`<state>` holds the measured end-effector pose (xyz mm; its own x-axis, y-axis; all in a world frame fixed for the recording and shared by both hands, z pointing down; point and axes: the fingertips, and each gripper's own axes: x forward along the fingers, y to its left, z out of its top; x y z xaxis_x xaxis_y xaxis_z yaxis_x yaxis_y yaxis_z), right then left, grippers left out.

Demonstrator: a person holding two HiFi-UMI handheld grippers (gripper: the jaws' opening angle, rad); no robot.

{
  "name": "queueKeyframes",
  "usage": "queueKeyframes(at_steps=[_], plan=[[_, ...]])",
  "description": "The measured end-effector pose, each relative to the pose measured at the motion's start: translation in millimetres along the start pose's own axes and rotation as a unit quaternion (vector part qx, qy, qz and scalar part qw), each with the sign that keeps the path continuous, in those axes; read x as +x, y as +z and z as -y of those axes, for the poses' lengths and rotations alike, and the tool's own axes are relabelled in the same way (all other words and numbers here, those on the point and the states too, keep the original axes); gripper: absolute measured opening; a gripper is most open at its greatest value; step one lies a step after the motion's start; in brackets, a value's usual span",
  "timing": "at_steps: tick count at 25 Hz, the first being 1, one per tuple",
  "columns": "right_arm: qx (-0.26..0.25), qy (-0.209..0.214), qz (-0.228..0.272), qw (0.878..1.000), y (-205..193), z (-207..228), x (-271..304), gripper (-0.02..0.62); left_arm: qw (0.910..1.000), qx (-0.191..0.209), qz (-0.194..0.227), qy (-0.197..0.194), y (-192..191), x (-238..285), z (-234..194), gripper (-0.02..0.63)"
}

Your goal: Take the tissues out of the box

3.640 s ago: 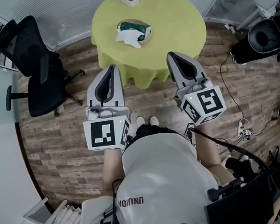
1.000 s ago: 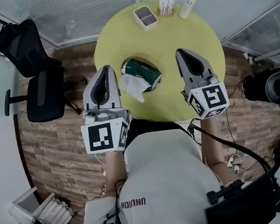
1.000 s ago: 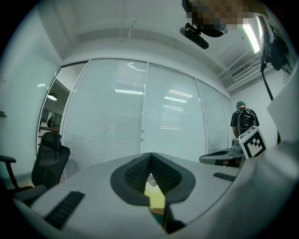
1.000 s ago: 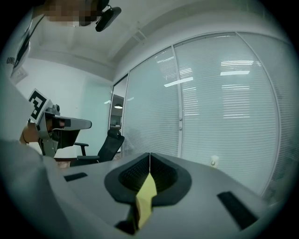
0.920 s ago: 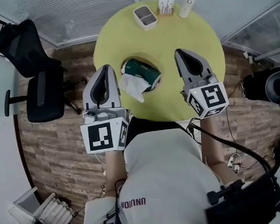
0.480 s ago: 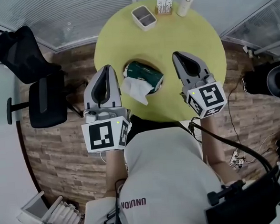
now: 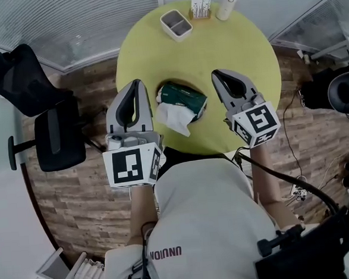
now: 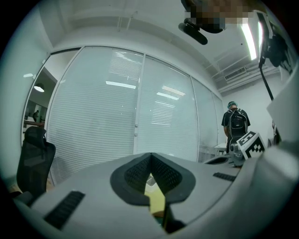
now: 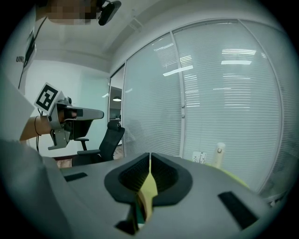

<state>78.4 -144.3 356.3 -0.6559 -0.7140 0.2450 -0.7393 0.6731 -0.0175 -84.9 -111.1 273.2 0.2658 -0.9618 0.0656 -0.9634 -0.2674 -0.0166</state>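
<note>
A green tissue box (image 7: pixel 183 95) lies on the round yellow-green table (image 7: pixel 239 48), near its front edge. A white tissue (image 7: pixel 174 116) sticks out of the box toward me. My left gripper (image 7: pixel 136 83) is level just left of the box, its jaws shut and empty, the tips (image 8: pixel 150 154) meeting. To the right of the box my right gripper (image 7: pixel 215 74) is tilted slightly down, also shut with nothing in it (image 9: pixel 149 154). Neither gripper touches the box. Only a sliver of table shows between the jaws in each gripper view.
At the table's far edge stand a white tray (image 7: pixel 176 23), a small card holder (image 7: pixel 200 7) and a white bottle (image 7: pixel 229 3). A black office chair (image 7: pixel 46 130) stands on the wooden floor at left. Glass walls with blinds (image 8: pixel 121 116) lie beyond. A person (image 8: pixel 236 126) stands far off.
The table and tissue box have come closer. Both grippers have moved forward and now flank the box, and the right one has sunk a little. Both stay shut.
</note>
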Motion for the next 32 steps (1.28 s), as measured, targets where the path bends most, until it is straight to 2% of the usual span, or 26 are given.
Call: queueKeyframes(at_steps=[14,18,32], plan=[[0.021,0.028,-0.043,0.998,-27.9,-12.6,19.1,0.025,0.9996,-0.014,-0.018,-0.016,-16.8,14.1,-10.3,0.012],[0.026,0.035,-0.059,0.997,-35.8,-16.6,23.9,0.084,0.9995,-0.018,-0.022,-0.015,-19.9,14.0,-12.8,0.012],[0.028,0.059,-0.105,0.992,-65.0,-31.4,33.1,0.126,0.9991,-0.025,-0.031,-0.012,-25.7,10.9,-16.0,0.012]])
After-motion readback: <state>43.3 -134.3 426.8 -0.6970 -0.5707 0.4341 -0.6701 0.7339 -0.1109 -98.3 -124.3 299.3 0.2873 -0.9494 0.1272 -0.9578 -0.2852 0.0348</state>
